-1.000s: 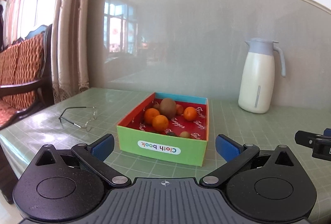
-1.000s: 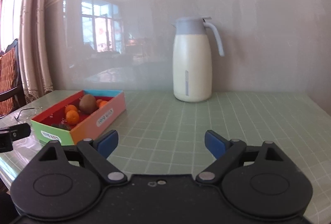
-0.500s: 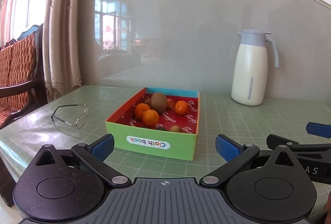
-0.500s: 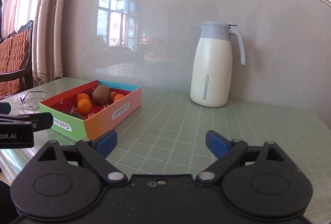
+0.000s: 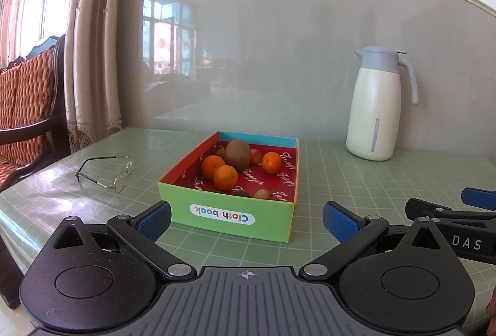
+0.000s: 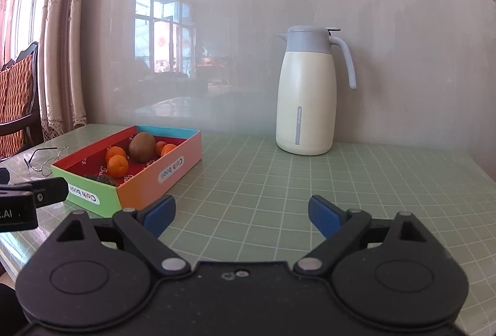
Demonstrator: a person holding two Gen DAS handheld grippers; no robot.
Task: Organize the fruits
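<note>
Both grippers just hang over the green bench (image 5: 356,181) with nothing in them. The left gripper (image 5: 246,216) has its fingers spread wide, lined up with the box (image 5: 229,216) of fruit: oranges (image 5: 225,178) and a kiwi (image 5: 237,155) inside. The right gripper (image 6: 241,212) is wide too, box off to its left, white jug (image 6: 305,94) ahead.

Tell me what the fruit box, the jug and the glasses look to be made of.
Fruit box: likely printed cardboard, matte, with thin flat walls and crisp folded corners.
Jug: cream body with a smooth, soft sheen, perhaps coated metal or plastic; the grey lid and handle look like plastic.
Glasses: thin wire frame, probably metal, with clear lenses.
</note>
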